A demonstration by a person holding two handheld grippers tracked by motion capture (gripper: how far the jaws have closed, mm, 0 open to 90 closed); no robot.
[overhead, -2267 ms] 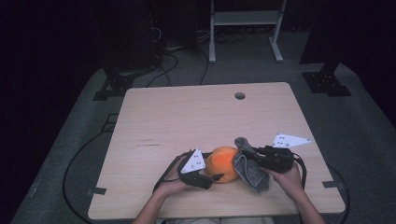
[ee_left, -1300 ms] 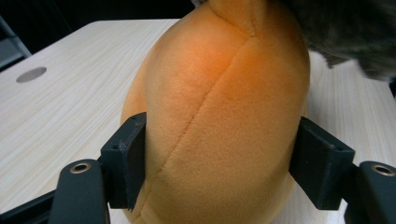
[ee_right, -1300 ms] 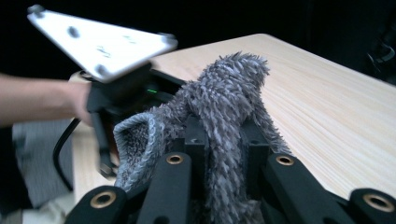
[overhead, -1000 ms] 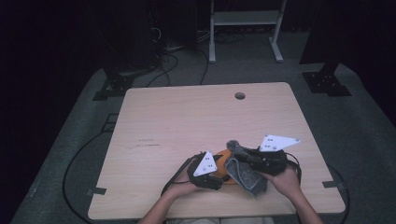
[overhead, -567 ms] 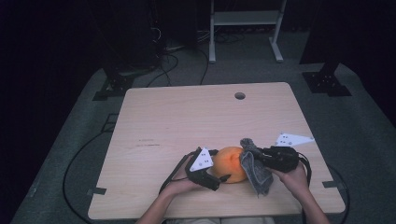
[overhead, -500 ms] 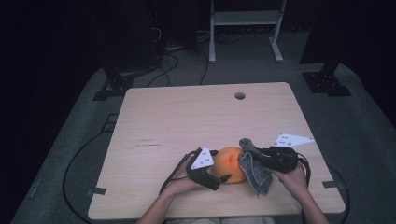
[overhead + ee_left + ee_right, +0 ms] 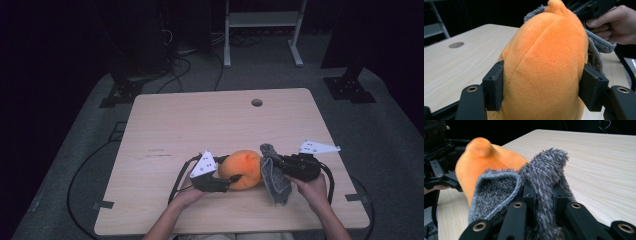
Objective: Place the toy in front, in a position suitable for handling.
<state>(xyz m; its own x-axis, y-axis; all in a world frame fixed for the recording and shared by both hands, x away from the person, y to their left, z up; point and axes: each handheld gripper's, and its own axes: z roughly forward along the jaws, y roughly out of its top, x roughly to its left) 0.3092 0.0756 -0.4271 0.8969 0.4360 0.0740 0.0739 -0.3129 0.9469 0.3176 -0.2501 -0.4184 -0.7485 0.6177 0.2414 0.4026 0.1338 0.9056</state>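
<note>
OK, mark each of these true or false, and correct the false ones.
1. The left gripper is shut on the orange plush toy. True.
2. The right gripper is open with nothing between its jaws. False: it is shut on the grey fuzzy cloth.
3. The grey fuzzy cloth lies at the far edge of the table, beside the round hole. False: it hangs by the toy, near the person's edge.
4. The toy sits between the two grippers in the high view. True.
</note>
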